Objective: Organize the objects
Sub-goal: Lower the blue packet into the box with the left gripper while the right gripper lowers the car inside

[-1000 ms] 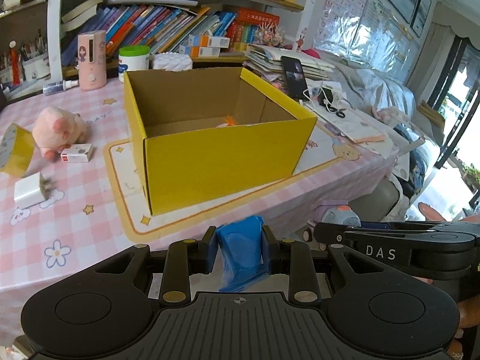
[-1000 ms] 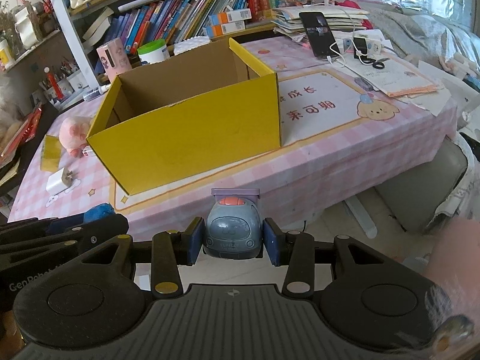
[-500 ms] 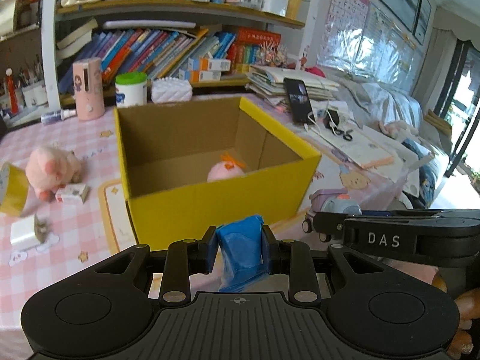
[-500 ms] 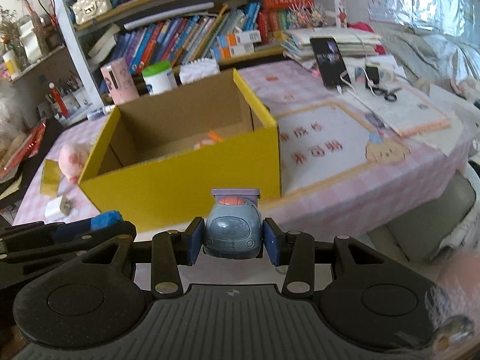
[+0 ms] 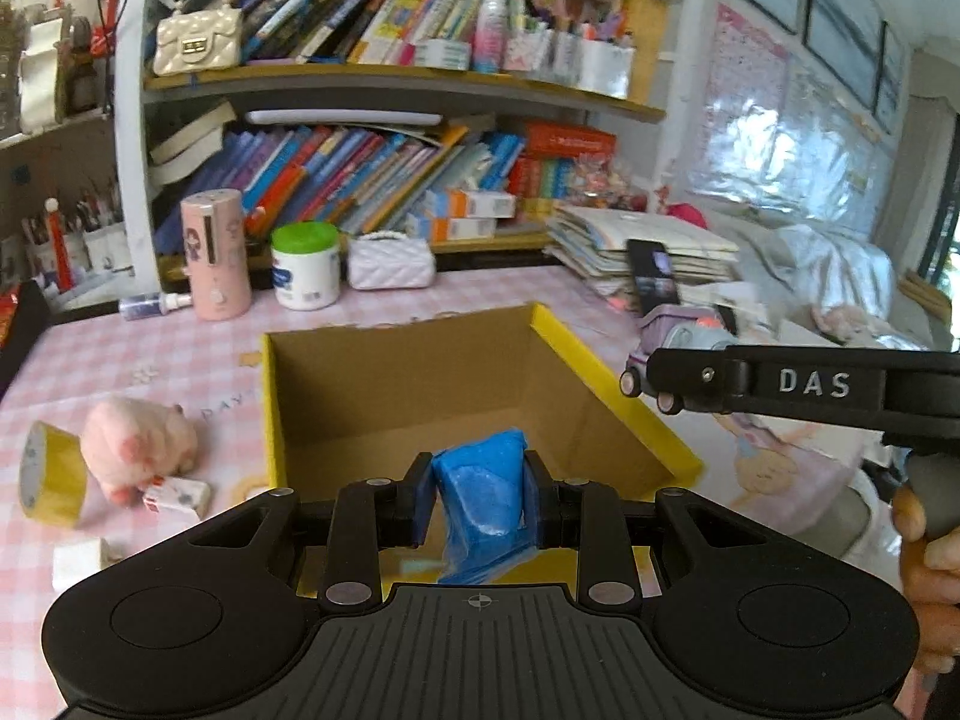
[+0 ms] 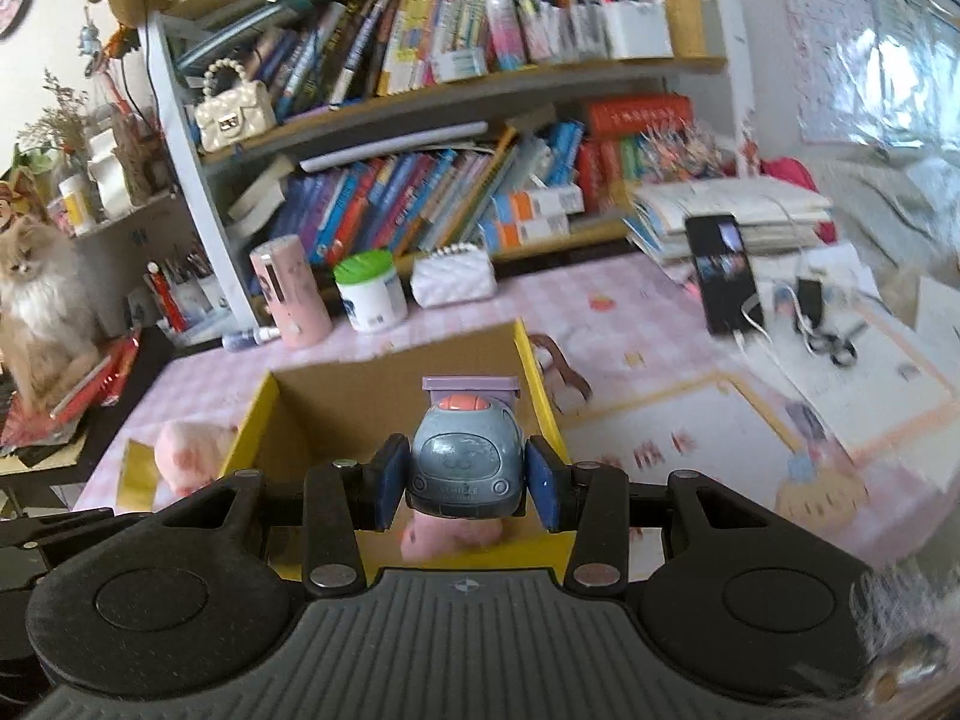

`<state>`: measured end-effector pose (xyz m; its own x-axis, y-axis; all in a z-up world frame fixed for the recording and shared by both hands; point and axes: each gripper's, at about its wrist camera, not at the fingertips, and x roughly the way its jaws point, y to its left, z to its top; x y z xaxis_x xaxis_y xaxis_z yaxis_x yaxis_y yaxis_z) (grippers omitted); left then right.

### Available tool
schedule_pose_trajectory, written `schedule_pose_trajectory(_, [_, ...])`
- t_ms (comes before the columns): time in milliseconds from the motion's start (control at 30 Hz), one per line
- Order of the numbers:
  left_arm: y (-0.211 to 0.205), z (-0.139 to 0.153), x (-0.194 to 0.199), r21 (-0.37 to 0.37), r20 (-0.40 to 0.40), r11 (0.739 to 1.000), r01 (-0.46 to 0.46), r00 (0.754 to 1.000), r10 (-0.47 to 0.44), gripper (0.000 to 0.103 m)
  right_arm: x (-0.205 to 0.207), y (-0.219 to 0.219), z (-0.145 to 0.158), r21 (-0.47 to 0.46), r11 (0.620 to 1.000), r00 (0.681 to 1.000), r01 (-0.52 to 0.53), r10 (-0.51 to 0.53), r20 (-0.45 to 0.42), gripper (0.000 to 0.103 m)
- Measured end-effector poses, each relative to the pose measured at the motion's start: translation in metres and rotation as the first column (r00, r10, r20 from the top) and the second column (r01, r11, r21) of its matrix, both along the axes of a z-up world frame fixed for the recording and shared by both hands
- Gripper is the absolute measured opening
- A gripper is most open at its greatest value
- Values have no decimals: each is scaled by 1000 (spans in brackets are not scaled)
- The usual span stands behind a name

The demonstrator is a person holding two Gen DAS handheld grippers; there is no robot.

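Your left tongs (image 5: 480, 495) pinch the blue packet (image 5: 483, 498) and your right tongs (image 6: 462, 477) clamp the toy car (image 6: 462, 456), both poised above the yellow box (image 5: 612, 372) directly below, ready for dropping in.

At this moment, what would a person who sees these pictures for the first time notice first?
The open yellow cardboard box in the middle of the pink checked table draws the eye first. Over it, the left gripper holds a blue packet and the right gripper holds a grey toy car. A crowded bookshelf stands behind.
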<state>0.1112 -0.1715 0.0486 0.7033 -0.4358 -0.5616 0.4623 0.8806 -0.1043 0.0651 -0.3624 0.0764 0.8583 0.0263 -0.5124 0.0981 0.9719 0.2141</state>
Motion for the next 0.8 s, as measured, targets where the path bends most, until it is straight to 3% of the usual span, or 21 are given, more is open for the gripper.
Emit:
schedule_pose_trajectory(300, [-21,-39,51,95,-106,991,-93,989,103,28,67,3,-17,-32,992,991,-122,120,-55,40])
schedule_pose_trajectory(600, [-28,-61,72,152,-147,978,-140,976,162,28,137,19,-55,-64,960,944,-272,253,-210,40])
schedule_pose_trajectory(800, [-31,-71,77,175,-168,973,-150,969,180,28,167,27,-70,-108,942,924,-317,282,-258,40])
